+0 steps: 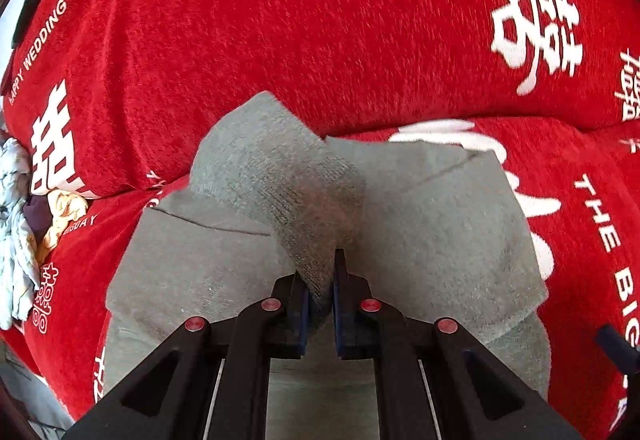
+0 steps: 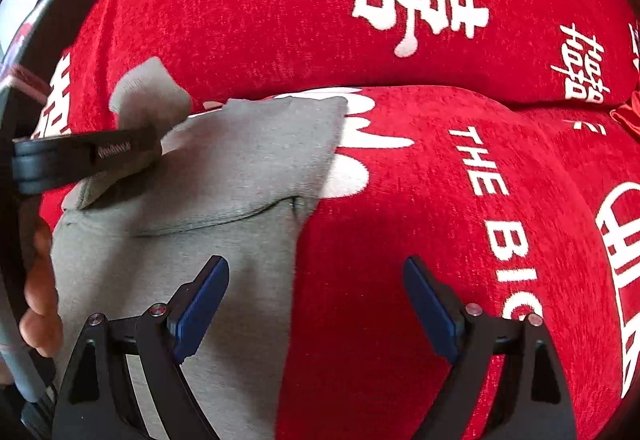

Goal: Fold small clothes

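Grey knitted garment [image 1: 420, 208] is pinched at a lifted flap by the left claw [image 1: 320, 280], for folding over; the right claw [image 2: 316, 304] is spread, holding nothing, above the red printed sofa cover [image 2: 400, 240].

This looks like a home. A soft red fuzzy cover with big white letters and signs [image 1: 320, 20] lies over what seems to be a couch, with a seat and a puffy back. The words say "HAPPY WEDDING" and "THE BIG DAY". A small heap of crumpled pale clothes [image 1: 16, 240] sits at the side.
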`<state>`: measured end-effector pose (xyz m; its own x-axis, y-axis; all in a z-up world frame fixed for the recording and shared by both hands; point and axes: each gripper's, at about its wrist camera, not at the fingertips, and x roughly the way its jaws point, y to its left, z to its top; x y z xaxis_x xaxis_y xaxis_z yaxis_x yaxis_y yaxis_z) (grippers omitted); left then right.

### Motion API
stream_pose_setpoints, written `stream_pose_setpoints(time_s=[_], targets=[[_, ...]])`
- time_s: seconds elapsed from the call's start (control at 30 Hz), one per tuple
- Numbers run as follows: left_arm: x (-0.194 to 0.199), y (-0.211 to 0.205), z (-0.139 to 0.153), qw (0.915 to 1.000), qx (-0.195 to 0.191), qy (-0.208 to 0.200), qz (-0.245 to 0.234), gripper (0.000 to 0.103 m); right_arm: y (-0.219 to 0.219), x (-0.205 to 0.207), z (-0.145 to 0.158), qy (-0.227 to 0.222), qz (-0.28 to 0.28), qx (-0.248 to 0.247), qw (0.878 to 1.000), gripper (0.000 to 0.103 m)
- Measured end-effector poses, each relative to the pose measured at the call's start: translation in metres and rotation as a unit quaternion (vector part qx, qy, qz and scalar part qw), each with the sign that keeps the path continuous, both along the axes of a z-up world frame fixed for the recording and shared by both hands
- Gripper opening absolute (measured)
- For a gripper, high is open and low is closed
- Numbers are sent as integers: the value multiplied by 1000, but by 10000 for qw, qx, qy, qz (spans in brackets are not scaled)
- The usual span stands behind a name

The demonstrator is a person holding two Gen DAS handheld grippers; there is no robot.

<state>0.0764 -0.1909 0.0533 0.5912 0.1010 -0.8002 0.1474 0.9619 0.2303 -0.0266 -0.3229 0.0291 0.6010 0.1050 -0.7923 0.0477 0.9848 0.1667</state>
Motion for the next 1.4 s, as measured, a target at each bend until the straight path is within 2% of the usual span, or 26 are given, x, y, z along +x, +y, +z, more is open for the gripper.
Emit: stream_pose_setpoints(time_s=[0.2, 0.33, 0.43, 0.5, 0.53, 0.57, 0.63, 0.73, 0.93, 1.0, 1.1, 1.23, 1.33, 1.4], targets=[[0, -6, -19, 9997, 52, 211, -69, 10, -10, -3, -2, 26, -90, 75, 9999, 91], [2, -2, -35, 9982, -167, 573, -116, 10, -13, -6, -1, 32, -119, 77, 9999, 91], [1, 1, -35, 9976, -293, 601, -201, 10, -14, -6, 2, 0, -130, 49, 9999, 91], [1, 5, -32, 9957, -516, 707, -291, 36, -15, -6, 3, -7, -142, 67, 9999, 91], [2, 7, -30, 9944, -671, 740, -348, 76, -16, -6, 4, -6, -158, 75, 9998, 91], [0, 11, -26, 9936, -851, 654, -360, 98, -16, -6, 4, -11, -164, 82, 9998, 91], [-7, 16, -15, 9940, -986, 300, -373, 98, -15, -6, 4, -26, -163, 93, 9998, 91], [-10, 20, -9, 9894, -1261, 410, -595, 98, -13, -6, 4, -38, -139, 76, 9999, 91], [-20, 61, 8, 9784, -1941, 189, -685, 98, -13, -1, 10, -107, -113, 172, 9997, 91], [-19, 79, 9, 9763, -2086, 133, -554, 98, -9, 6, 16, -138, -117, 183, 9997, 91], [-8, 114, 1, 9757, -2188, 121, -55, 98, 9, 26, 29, -243, -4, 179, 9995, 91], [4, 152, -21, 9708, -2279, 354, 659, 98, 60, 64, 36, -121, 403, -27, 9991, 91], [6, 169, -33, 9702, -2213, 402, 900, 98, 104, 93, 31, 48, 677, -333, 9971, 91], [6, 170, -37, 9721, -2143, 409, 862, 98, 126, 110, 24, 198, 787, -465, 9956, 91]])
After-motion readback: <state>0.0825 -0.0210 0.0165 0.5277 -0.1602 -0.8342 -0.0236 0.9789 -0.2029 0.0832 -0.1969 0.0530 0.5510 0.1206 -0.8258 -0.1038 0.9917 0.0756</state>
